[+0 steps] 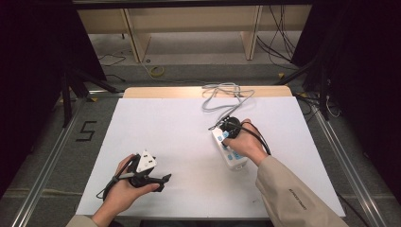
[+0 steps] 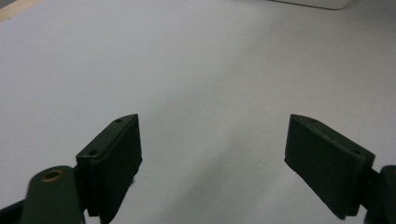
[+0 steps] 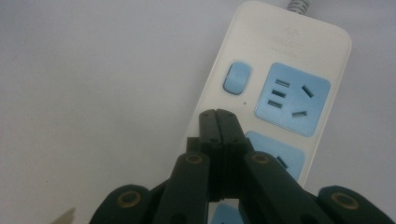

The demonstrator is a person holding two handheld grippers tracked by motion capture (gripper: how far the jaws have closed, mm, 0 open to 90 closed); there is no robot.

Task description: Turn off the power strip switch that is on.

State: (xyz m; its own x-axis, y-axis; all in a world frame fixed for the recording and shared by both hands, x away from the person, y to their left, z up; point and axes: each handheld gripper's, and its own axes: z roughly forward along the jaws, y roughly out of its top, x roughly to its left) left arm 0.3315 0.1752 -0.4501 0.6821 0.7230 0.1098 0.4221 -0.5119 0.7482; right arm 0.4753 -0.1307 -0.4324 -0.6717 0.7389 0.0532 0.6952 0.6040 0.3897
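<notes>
High view: power strip (image 1: 229, 150) lies on the white table (image 1: 189, 132), its grey cord (image 1: 222, 97) running off its far end. Right gripper (image 1: 230, 126) sits over the strip's far end; left gripper (image 1: 163, 181) rests well to the strip's left

Left gripper view: jaws spread wide, nothing between them, idle

Right gripper view: right gripper's jaws clenched together, empty, tips just short of the strip's blue switch (image 3: 236, 78), near the first socket (image 3: 292, 98). Probably lining up a press; contact unclear, so not done yet

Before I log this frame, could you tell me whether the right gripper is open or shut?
Shut: the right gripper has its jaws pressed together with no gap, poised over the power strip beside its blue switch.
</notes>
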